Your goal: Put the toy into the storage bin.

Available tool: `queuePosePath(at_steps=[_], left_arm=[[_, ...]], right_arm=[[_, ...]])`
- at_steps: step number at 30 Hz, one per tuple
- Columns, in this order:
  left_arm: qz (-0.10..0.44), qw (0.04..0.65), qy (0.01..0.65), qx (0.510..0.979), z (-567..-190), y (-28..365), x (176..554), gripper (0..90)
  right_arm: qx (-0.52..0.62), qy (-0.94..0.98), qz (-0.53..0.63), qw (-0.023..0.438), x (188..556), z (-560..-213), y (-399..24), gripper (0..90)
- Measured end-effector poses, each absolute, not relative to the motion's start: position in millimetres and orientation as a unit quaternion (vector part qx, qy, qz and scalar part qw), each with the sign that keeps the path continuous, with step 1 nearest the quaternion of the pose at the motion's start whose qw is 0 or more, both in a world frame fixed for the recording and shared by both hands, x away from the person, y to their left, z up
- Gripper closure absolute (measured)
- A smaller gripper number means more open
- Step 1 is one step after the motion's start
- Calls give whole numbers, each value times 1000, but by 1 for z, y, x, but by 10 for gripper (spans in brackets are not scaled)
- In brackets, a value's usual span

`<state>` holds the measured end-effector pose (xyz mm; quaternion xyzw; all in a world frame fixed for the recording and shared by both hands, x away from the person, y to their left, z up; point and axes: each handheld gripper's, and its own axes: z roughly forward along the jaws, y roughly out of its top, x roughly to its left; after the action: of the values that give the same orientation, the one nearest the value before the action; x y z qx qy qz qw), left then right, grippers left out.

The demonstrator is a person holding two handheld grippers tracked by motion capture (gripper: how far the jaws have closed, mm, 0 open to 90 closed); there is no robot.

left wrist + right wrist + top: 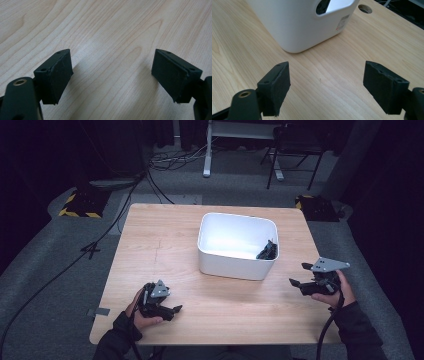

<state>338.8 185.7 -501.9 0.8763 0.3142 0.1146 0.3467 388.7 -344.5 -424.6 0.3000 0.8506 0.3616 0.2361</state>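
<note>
Two hand-held tongs and one white plastic bin [235, 262] on one wooden counter [165, 245]; the left tongs [172, 310] are resting low on the near left part of the counter, jaws standing apart with nothing between them, and the left gripper view is showing bare wood grain between the two black pads [58, 75]; the right tongs [299, 276] are hovering at the right edge of the counter, likewise released and empty, with the pads [277, 86] framing open wood.

The bin is sitting in the middle of the counter, slightly toward the far side; one dark object [267, 251], black and irregular, too small to identify, is lying inside against the bin's right wall. In the right gripper view the bin's rounded corner [294, 30] and a handle cut-out [323, 6] are standing ahead and to the left of the jaws, near but apart.

Deciding relation: the bin and its dark content are lying forward and to the left of the right tongs, forward and to the right of the left tongs; the right hand [335, 292] is judged the nearer, since the object is sitting on its side of the bin; the bin's long axis is running across the counter, left to right.

Count: two tongs, one bin, one dark object, one counter.
</note>
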Motion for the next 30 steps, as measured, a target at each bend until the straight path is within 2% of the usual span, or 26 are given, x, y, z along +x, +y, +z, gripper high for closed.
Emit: queuePosePath(at_steps=[30], left_arm=[[113,349,317,875,-502,185,338,173]], right_arm=[[360,844,350,188,348,-492,-386,219]])
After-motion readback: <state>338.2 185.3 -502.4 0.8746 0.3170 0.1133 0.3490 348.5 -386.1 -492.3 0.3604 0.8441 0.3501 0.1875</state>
